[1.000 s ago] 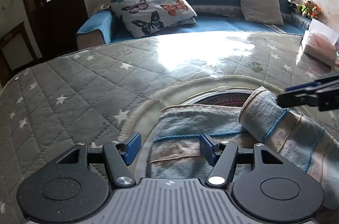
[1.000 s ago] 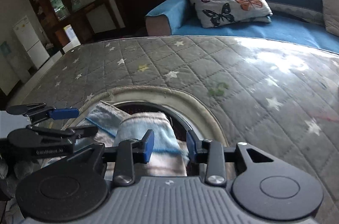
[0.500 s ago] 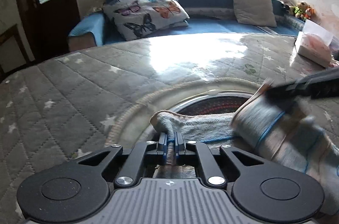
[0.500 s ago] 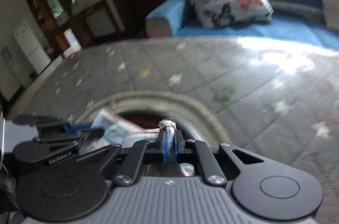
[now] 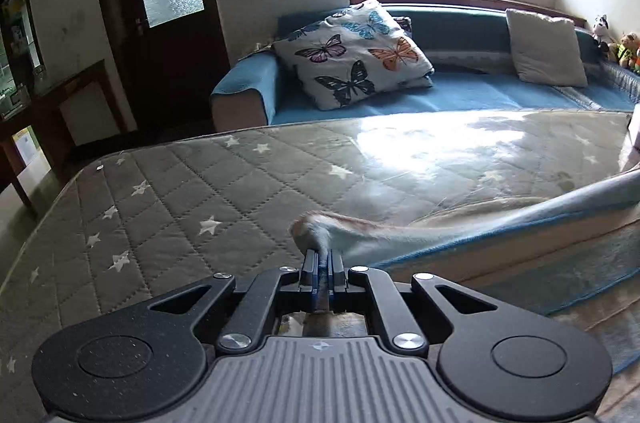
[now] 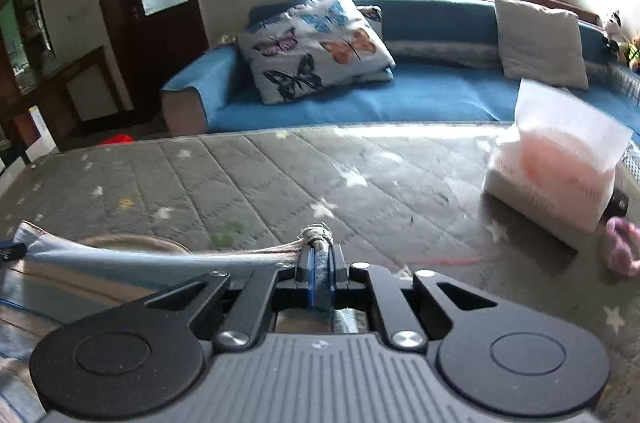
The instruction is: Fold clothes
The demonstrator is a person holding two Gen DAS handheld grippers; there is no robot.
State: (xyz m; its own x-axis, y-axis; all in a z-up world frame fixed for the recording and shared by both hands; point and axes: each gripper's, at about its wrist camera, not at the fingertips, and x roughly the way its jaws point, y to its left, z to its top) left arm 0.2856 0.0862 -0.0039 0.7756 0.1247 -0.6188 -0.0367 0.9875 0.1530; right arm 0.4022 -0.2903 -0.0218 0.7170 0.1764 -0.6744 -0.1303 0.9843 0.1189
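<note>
— While both sets of fingers are pressed tight together, what have they got hold of?

— The left gripper (image 5: 322, 265) is pinched hard on a bunched corner of the garment (image 5: 480, 239), a pale blue and cream knit with a darker blue edge stripe. The right gripper (image 6: 321, 273) is clamped just as tight on another frayed corner of it (image 6: 318, 235) — cloth squeezed right between the blue pads.

— And where is the garment?

— Stretched taut between the two, lifted above the grey star-quilted mattress (image 5: 200, 191), with the rest draping down below the grippers.

— Anything else around?

— A tissue pack (image 6: 556, 179) on the mattress to the right, and a blue sofa (image 5: 460, 91) behind with a butterfly pillow (image 5: 352, 53) under the window.
</note>
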